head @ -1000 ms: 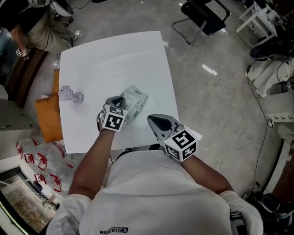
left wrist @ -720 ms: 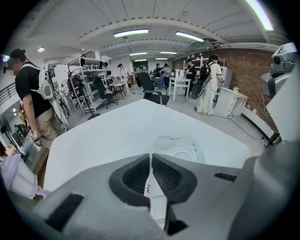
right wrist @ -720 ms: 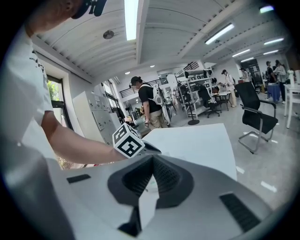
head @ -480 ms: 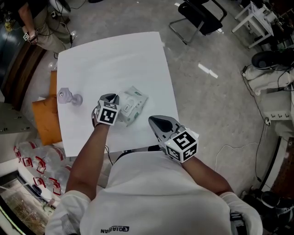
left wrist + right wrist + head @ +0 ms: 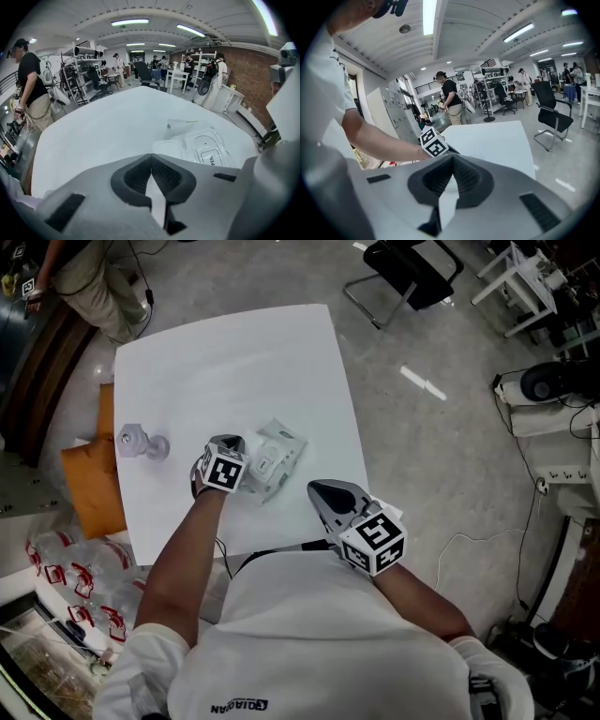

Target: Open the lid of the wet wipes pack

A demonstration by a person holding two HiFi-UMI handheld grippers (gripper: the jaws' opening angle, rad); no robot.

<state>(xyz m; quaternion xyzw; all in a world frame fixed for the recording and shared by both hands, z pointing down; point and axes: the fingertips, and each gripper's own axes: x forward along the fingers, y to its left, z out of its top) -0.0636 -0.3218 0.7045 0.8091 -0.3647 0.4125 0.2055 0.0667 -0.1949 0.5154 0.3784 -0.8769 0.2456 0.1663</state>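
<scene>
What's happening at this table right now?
A person holds a gripper in each hand over a white table. The left gripper, shut and empty, sits just beside the wet wipes pack, whose lid looks flat and unopened. The right gripper, also shut and empty, hangs near the table's near edge.

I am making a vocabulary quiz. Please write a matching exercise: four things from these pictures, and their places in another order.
Things:
1 wet wipes pack
2 small grey object
3 black chair
4 brown flat packet

Places:
a floor, beyond the table's far right corner
b floor, beside the table's left side
c on the table, near its left edge
d on the table, beside the left gripper

Pairs: 1-d; 2-c; 3-a; 4-b
</scene>
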